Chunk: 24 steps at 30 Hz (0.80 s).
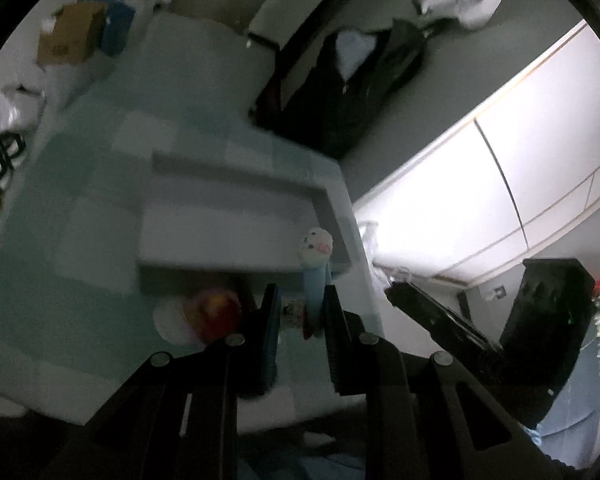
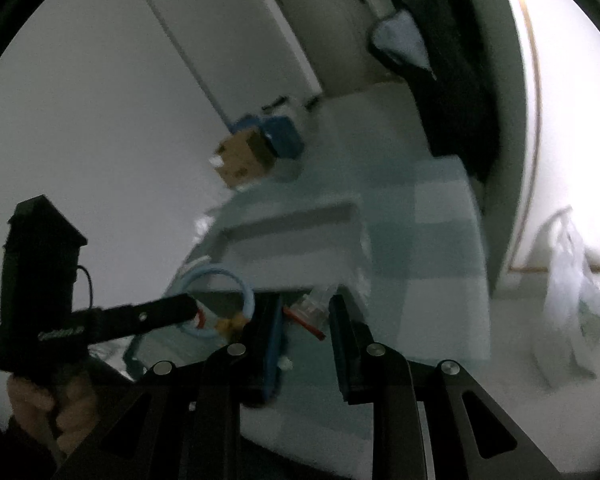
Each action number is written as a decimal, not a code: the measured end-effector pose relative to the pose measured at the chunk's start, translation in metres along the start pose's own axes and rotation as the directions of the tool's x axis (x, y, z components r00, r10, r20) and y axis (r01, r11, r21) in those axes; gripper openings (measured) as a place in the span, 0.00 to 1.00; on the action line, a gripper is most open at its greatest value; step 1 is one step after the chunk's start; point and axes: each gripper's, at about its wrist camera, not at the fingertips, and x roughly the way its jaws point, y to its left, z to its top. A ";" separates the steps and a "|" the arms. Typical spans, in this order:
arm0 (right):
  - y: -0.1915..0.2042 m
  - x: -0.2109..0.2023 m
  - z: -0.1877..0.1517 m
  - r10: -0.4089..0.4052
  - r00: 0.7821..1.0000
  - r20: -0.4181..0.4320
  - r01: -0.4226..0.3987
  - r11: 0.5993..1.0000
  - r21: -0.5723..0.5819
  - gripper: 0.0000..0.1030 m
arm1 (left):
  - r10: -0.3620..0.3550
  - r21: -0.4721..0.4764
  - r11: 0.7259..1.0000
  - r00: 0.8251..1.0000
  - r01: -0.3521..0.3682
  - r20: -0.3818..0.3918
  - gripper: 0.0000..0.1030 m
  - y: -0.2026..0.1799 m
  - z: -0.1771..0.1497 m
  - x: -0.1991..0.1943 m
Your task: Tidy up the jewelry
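In the left wrist view my left gripper [image 1: 300, 300] holds a light blue band with a round white charm [image 1: 316, 244] between its fingers, just in front of a grey tray [image 1: 236, 200] on the chequered teal cloth [image 1: 60, 240]. A red and pink ornament [image 1: 212, 312] lies left of the fingers. In the right wrist view my right gripper [image 2: 304, 312] is open and empty near the tray [image 2: 300, 236]. A clear packet with a red strip [image 2: 312, 308] lies between its fingers. The left gripper [image 2: 172, 312] reaches in from the left beside a light blue ring [image 2: 228, 276].
A cardboard box [image 1: 72, 32] and blue boxes [image 2: 280, 132] stand at the cloth's far end. A black garment [image 1: 348, 80] hangs beyond the table edge. A white plastic bag [image 2: 568, 280] lies to the right. The right gripper's body [image 1: 500, 320] shows at lower right.
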 end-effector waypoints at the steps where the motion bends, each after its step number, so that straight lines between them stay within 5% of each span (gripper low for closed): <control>1: 0.003 0.000 0.003 0.006 1.000 0.008 -0.006 1.000 -0.004 0.22 | -0.004 0.002 1.000 1.000 0.004 0.014 0.15 0.000 0.005 -0.004; 13: 0.027 0.041 0.053 0.047 0.999 0.006 -0.047 0.999 0.025 0.22 | 0.055 0.024 0.998 0.998 -0.056 0.026 0.15 0.023 0.051 0.015; 24: 0.026 0.096 0.057 0.004 0.991 -0.135 0.006 0.998 0.069 0.22 | 0.094 0.060 0.994 0.995 -0.091 -0.037 0.15 0.037 0.053 0.045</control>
